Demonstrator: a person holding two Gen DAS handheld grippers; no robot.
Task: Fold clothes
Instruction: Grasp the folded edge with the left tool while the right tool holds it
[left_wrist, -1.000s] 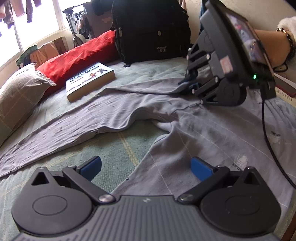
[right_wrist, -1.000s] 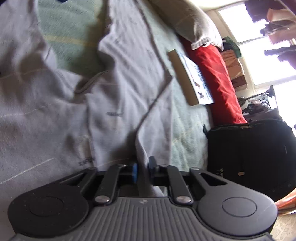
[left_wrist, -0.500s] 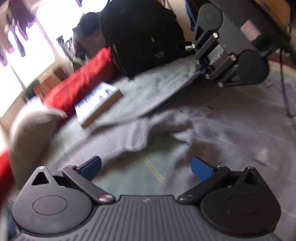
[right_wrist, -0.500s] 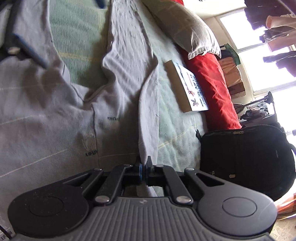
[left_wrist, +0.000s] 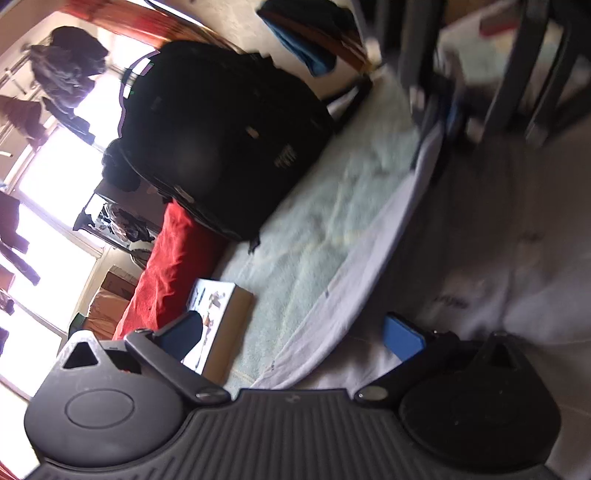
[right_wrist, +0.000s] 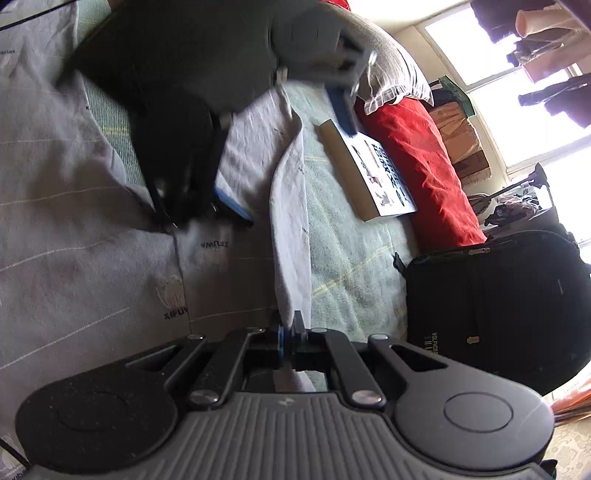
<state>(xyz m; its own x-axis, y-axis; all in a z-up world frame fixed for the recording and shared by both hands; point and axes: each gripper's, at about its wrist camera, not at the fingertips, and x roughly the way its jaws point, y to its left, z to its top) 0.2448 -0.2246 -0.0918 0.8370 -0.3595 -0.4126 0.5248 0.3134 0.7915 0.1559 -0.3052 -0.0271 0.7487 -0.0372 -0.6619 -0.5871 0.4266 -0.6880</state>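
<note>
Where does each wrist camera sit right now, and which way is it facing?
Left wrist: rides behind the open left gripper, facing over the grey garment towards the backpack and window; the right gripper shows blurred at top.
Right wrist: rides behind the right gripper, shut on the garment's edge, looking along the bed towards the pillows; the left gripper shows blurred ahead.
Shared: garment, book, red pillow, backpack.

The black left gripper with blue finger pads is rolled sideways, its jaws spread wide with nothing between them. The black right gripper with blue pads has its jaws pressed together, pinching a fold of pale grey cloth.
</note>
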